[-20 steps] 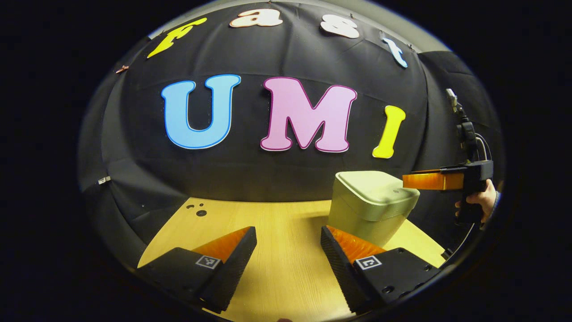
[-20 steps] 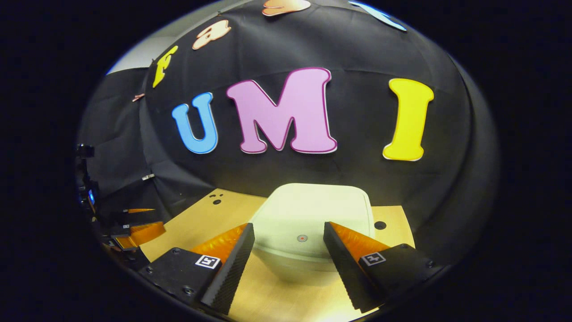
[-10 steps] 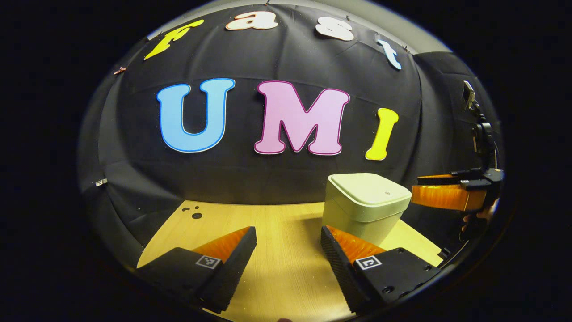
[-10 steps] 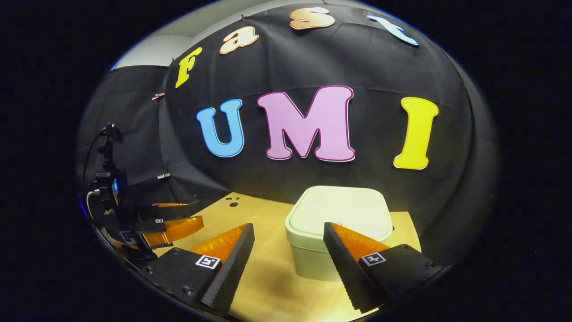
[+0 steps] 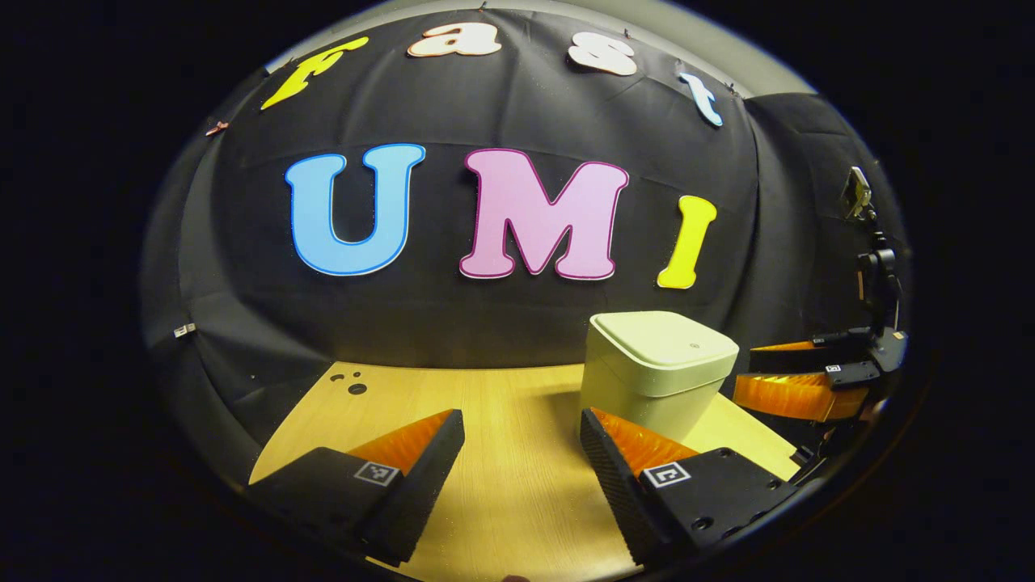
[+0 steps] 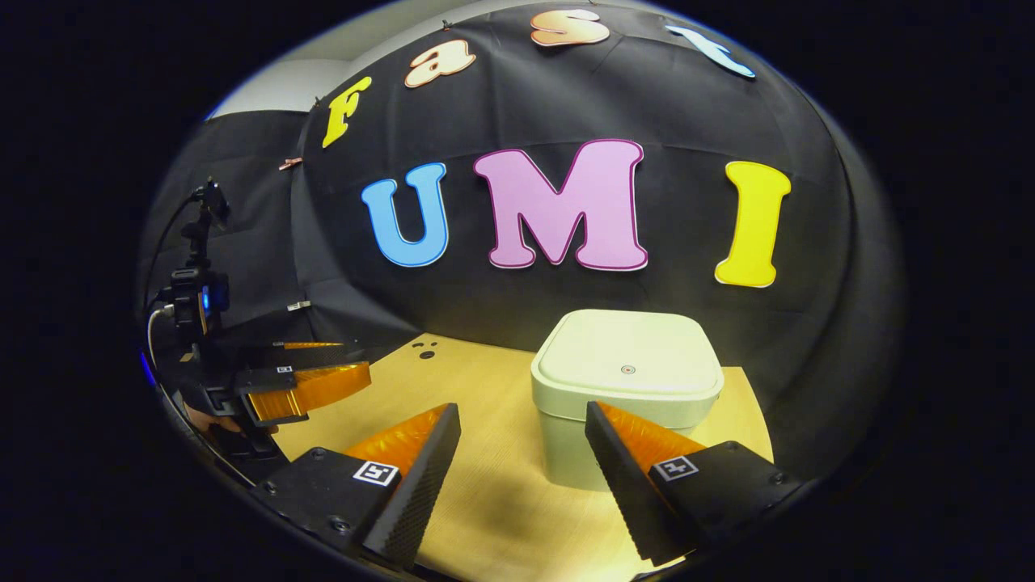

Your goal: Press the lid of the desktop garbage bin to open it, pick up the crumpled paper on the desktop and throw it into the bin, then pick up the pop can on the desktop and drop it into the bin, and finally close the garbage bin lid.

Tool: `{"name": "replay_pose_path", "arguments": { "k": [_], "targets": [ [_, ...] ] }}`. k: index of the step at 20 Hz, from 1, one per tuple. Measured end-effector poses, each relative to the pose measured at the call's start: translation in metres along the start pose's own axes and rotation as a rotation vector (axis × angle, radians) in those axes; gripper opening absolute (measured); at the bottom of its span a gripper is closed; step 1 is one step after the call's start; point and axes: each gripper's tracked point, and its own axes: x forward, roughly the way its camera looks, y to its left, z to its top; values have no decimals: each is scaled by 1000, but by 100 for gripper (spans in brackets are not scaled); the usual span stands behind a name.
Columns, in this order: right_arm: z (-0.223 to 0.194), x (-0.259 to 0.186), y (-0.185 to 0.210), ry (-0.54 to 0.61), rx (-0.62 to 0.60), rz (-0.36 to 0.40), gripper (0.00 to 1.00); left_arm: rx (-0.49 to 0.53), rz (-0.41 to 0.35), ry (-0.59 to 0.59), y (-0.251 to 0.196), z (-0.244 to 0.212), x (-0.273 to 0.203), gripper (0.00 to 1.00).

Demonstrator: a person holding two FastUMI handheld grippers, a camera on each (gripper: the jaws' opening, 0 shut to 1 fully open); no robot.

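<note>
A pale green desktop bin stands on the wooden desk with its lid down flat. In the left gripper view my left gripper is open over bare desk, the bin just right of it. My right gripper is open in the right gripper view, a short way back from the bin's near side, with nothing between its fingers. The right gripper appears at the far right of the left gripper view, beside the bin. The left gripper is at the left of the right gripper view.
The wooden desk ends at the black cloth wall behind the bin. A few small dark holes mark its far left corner. A hand holds the left gripper's handle.
My right gripper has drawn back and down from over the bin's lid, which now lies flat and shut. The left gripper has barely moved.
</note>
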Motion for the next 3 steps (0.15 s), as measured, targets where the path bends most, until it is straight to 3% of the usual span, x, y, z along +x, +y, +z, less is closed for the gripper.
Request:
{"name": "replay_pose_path", "arguments": {
  "k": [3],
  "targets": [
    [-6, 0, 4, 14, 7, 7, 98, 3, -1, 3, 0, -1, -2, 94]
  ]
}}
